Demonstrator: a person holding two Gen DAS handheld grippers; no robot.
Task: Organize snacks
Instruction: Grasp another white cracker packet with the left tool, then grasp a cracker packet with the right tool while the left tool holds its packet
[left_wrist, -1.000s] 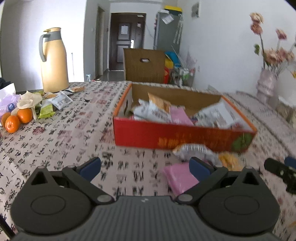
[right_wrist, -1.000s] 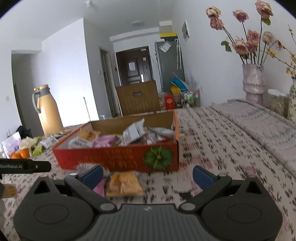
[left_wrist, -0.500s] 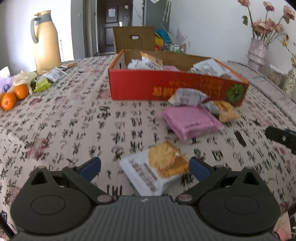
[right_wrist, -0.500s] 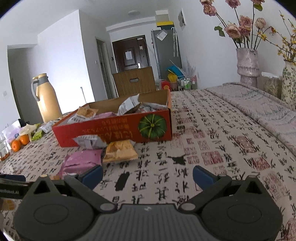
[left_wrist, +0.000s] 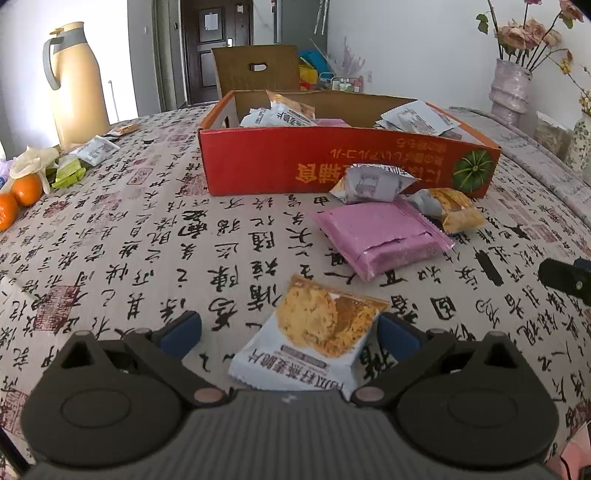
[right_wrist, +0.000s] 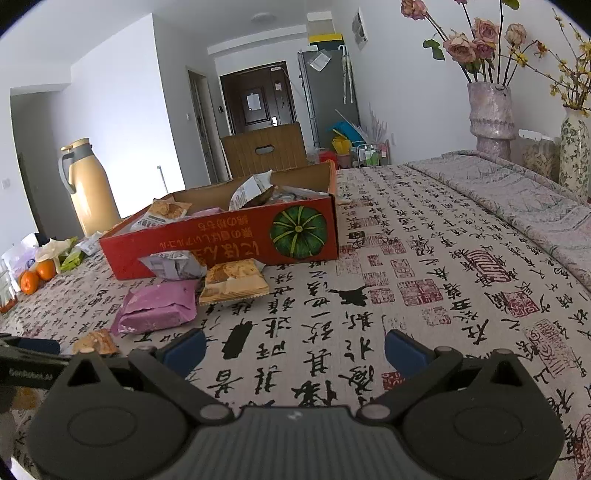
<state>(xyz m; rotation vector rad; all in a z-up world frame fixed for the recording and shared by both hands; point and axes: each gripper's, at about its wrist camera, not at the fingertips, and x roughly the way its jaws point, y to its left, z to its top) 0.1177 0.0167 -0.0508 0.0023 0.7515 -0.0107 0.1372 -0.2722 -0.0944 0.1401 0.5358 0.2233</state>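
A red cardboard box (left_wrist: 332, 168) (right_wrist: 236, 240) holds several snack packets. Loose on the cloth in front of it lie a grey packet (left_wrist: 373, 182), a pink packet (left_wrist: 384, 236) (right_wrist: 157, 306), an orange-brown packet (left_wrist: 452, 212) (right_wrist: 232, 282) and a pale blue biscuit packet (left_wrist: 317, 343). My left gripper (left_wrist: 290, 334) is open, low over the table, with the biscuit packet lying between its fingers. My right gripper (right_wrist: 293, 350) is open and empty over bare cloth, right of the loose packets.
A tan thermos (left_wrist: 79, 81), oranges (left_wrist: 26, 190) and small wrappers (left_wrist: 94, 151) sit at the far left. Vases of flowers (right_wrist: 489, 114) stand at the right edge. A chair back (left_wrist: 256, 68) is behind the box. The right gripper's finger (left_wrist: 563, 278) shows at the right.
Both grippers have drawn back from the box and dropped lower. The biscuit packet has come into the left view and now lies between the left fingers.
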